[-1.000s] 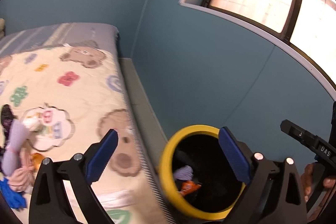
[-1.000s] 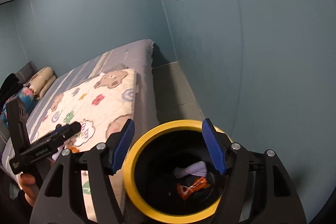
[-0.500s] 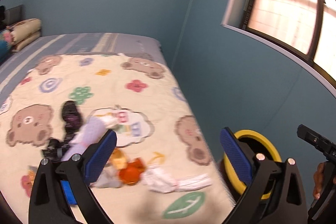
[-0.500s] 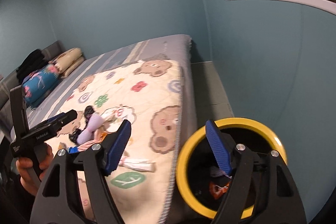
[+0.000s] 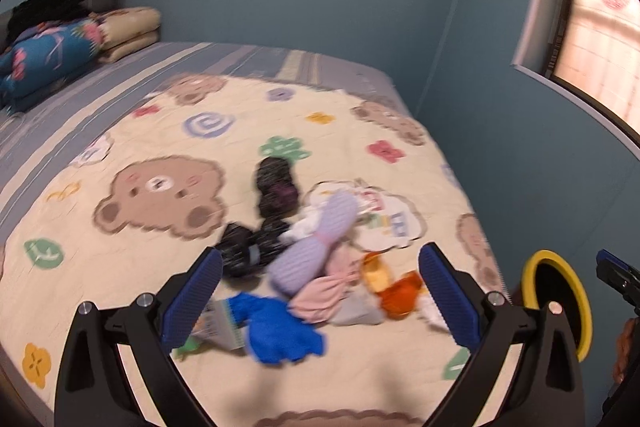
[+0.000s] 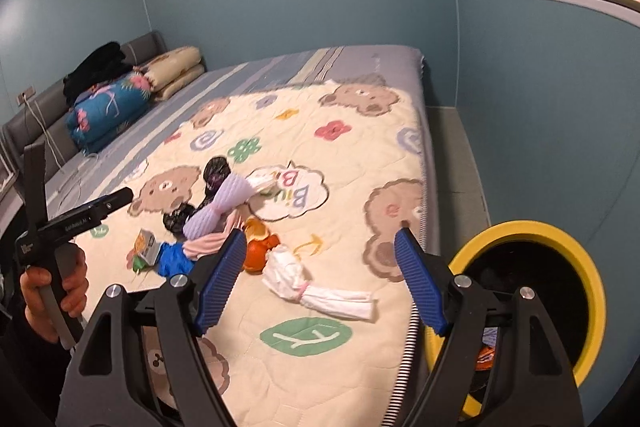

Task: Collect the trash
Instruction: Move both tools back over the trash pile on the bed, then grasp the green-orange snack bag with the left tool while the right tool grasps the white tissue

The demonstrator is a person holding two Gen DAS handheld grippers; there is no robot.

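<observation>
Left wrist view: my left gripper hangs above the bed, jaws spread and empty. A blurred heap of trash lies near the bed's right edge.

Right wrist view: my right gripper is also spread, holding nothing. The yellow-rimmed bin beside the bed already holds a few scraps; I judge most collection remains.

Left tongs and right tongs — both spread wide, empty.
</observation>
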